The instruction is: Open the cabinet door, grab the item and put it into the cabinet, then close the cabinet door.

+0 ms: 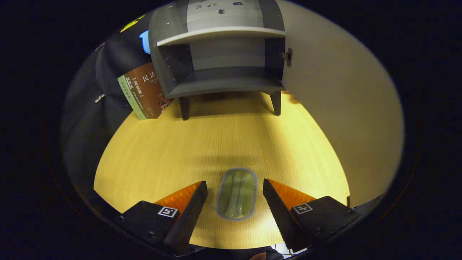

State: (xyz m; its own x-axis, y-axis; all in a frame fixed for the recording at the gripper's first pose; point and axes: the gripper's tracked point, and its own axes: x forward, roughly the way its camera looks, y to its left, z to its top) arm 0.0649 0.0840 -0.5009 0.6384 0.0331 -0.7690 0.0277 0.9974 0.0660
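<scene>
Spread wide over the wooden surface, the gripper has its jaws released either side of the oval green item, touching neither side. Beyond, the cabinet stands with its door already open and its shelves bare, so grabbing, placing and closing are left.

The gripper stands open astride the green oval item, fingers clear of it. Bare table runs unobstructed to the far cabinet, whose door hangs open at right; books crowd its left side
</scene>
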